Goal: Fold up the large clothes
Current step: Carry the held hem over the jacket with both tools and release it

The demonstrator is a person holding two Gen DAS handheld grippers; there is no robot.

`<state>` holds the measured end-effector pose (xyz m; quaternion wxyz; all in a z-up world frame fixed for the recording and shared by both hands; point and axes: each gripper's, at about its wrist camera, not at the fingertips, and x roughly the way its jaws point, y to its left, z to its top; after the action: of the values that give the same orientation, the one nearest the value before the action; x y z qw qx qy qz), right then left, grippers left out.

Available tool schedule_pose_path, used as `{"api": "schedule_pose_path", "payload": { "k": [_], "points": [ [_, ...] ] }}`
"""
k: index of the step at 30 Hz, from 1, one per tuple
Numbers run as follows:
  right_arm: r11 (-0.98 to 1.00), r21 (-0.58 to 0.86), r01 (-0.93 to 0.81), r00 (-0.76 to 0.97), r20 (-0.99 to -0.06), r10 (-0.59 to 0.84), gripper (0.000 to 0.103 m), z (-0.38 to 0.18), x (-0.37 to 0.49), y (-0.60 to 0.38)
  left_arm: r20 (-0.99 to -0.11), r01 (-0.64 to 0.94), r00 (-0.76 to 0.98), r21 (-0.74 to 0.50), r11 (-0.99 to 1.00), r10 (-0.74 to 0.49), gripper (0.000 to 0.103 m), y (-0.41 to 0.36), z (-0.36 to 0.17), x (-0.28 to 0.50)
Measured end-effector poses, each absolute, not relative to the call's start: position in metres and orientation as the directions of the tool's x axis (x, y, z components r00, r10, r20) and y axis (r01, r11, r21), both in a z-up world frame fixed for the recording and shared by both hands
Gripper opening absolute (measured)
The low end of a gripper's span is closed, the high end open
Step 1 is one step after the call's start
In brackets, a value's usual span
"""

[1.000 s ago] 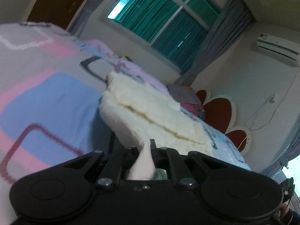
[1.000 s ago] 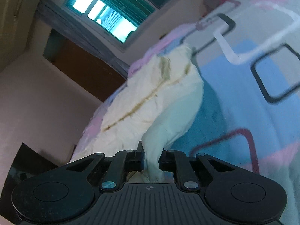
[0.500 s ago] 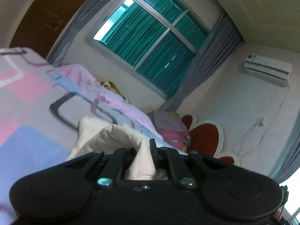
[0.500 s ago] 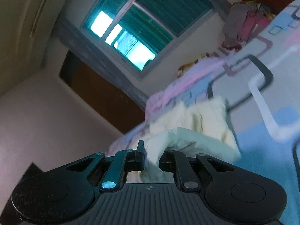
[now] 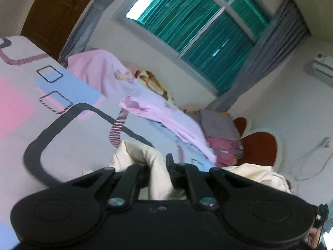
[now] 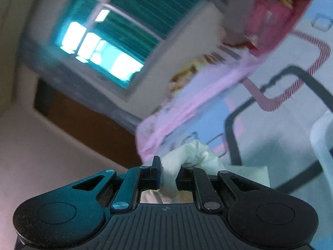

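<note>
Both grippers clench the cream garment (image 5: 143, 156) over the patterned bedspread (image 5: 62, 125): left gripper (image 5: 159, 166), right gripper (image 6: 167, 173). Beyond, a pink sheet (image 5: 124, 83) and piled clothes (image 5: 220, 137) lie below the green-curtained window (image 5: 204, 20).

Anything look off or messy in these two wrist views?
Nothing damaged. Both grips look fine: left gripper and right gripper each pinch a bunched fold of the cream fabric garment. Only clutter: a rumpled pink sheet and piled clothes along the patterned bedspread's far edge.
</note>
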<state>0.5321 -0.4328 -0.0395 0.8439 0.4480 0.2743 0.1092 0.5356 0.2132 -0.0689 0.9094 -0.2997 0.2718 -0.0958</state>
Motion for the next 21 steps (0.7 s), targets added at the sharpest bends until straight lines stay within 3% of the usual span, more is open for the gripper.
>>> {"api": "schedule_pose_path", "payload": {
  "k": [2,3,4,5,7,13,14,15,16,17,21],
  "points": [
    [0.551,0.820,0.151,0.821,-0.415,0.392,0.048,-0.061,0.548,-0.445,-0.464,-0.038,0.819,-0.631,0.775,-0.337,0.032,0.227,-0.087,0.555],
    [0.555,0.813,0.176,0.834,-0.422,0.355,0.081,-0.064,0.546,-0.449,-0.476,-0.075,0.816,-0.648,0.758,-0.327,0.042,0.236,-0.093,0.559],
    [0.577,0.799,0.171,0.862,-0.405,0.306,0.087,-0.065,0.539,-0.453,-0.481,-0.111,0.827,-0.646,0.755,-0.290,0.070,0.245,-0.096,0.559],
    [0.589,0.793,0.158,0.873,-0.391,0.292,0.087,-0.066,0.534,-0.457,-0.475,-0.142,0.853,-0.612,0.778,-0.218,0.085,0.251,-0.096,0.555],
    [0.588,0.796,0.145,0.876,-0.380,0.298,0.087,-0.073,0.527,-0.467,-0.473,-0.132,0.863,-0.552,0.823,-0.179,0.085,0.259,-0.097,0.553],
    [0.782,0.614,0.107,0.793,-0.527,0.306,0.086,-0.082,0.551,-0.444,-0.579,0.012,0.743,-0.490,0.872,-0.336,0.078,0.251,-0.117,0.584],
    [0.798,0.595,0.097,0.780,-0.544,0.311,0.086,-0.085,0.556,-0.439,-0.597,0.031,0.724,-0.471,0.882,-0.344,0.074,0.246,-0.119,0.591],
    [0.819,0.567,0.088,0.764,-0.566,0.310,0.080,-0.088,0.563,-0.433,-0.619,0.047,0.702,-0.454,0.890,-0.353,0.070,0.242,-0.123,0.598],
    [0.843,0.531,0.082,0.750,-0.591,0.299,0.059,-0.092,0.566,-0.424,-0.653,0.050,0.671,-0.433,0.900,-0.351,0.057,0.237,-0.126,0.606],
    [0.871,0.482,0.093,0.732,-0.627,0.269,0.052,-0.095,0.572,-0.415,-0.690,0.041,0.639,-0.410,0.911,-0.339,0.044,0.235,-0.133,0.614],
    [0.915,0.396,0.076,0.692,-0.682,0.237,0.033,-0.112,0.582,-0.402,-0.713,0.065,0.603,-0.404,0.912,-0.358,0.020,0.222,-0.146,0.627]
  ]
}}
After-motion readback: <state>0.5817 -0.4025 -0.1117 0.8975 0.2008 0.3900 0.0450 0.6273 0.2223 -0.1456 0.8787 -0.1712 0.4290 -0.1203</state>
